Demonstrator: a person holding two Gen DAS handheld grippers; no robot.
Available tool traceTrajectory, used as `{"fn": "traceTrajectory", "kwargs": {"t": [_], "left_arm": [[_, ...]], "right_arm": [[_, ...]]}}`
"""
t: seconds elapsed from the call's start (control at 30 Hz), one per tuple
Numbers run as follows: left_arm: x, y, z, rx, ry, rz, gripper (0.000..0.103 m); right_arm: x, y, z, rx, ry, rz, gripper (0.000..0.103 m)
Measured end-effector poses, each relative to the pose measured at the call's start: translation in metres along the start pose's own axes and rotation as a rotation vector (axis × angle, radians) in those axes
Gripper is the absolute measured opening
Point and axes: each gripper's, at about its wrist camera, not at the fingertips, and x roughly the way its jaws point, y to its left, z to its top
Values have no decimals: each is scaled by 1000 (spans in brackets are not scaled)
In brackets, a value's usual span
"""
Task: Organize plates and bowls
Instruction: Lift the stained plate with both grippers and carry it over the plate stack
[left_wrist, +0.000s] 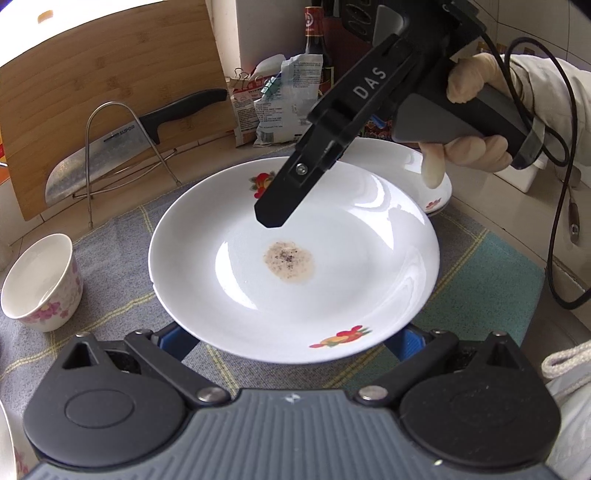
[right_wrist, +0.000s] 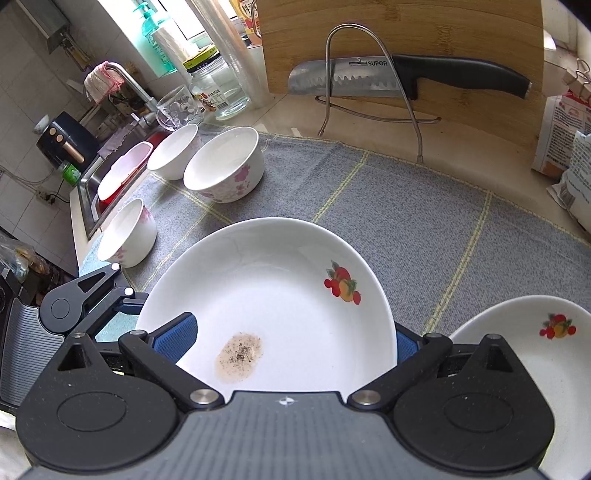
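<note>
A white plate (left_wrist: 332, 280) with fruit prints and a brown speckled stain in its middle sits over the grey checked cloth; it also shows in the right wrist view (right_wrist: 280, 295). My left gripper (left_wrist: 291, 343) is open, its blue pads on either side of the plate's near rim, under it. My right gripper (right_wrist: 295, 343) is open too, one finger over the plate's bowl and the other beyond its rim; its finger (left_wrist: 275, 206) hangs above the plate in the left view. A second fruit-print plate (right_wrist: 535, 354) lies beside, partly hidden (left_wrist: 436, 192).
Flowered bowls stand on the cloth (right_wrist: 424, 229): one at the left (left_wrist: 40, 284), three more (right_wrist: 225, 166) (right_wrist: 177, 147) (right_wrist: 127, 232) near the sink (right_wrist: 92, 195). A knife (left_wrist: 110, 147) rests in a wire rack against a bamboo board (right_wrist: 406, 44). Bags and a bottle stand behind.
</note>
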Motion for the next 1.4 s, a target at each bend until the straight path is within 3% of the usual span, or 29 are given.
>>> {"fn": "traceTrajectory", "kwargs": {"t": [0.87, 1.4], "left_arm": [[40, -46, 42, 191, -12, -198, 102], [62, -49, 53, 192, 20, -228, 102]], "right_arm": [[-73, -50, -74, 202, -119, -149, 103], [-76, -81, -87, 256, -117, -158, 103]]}}
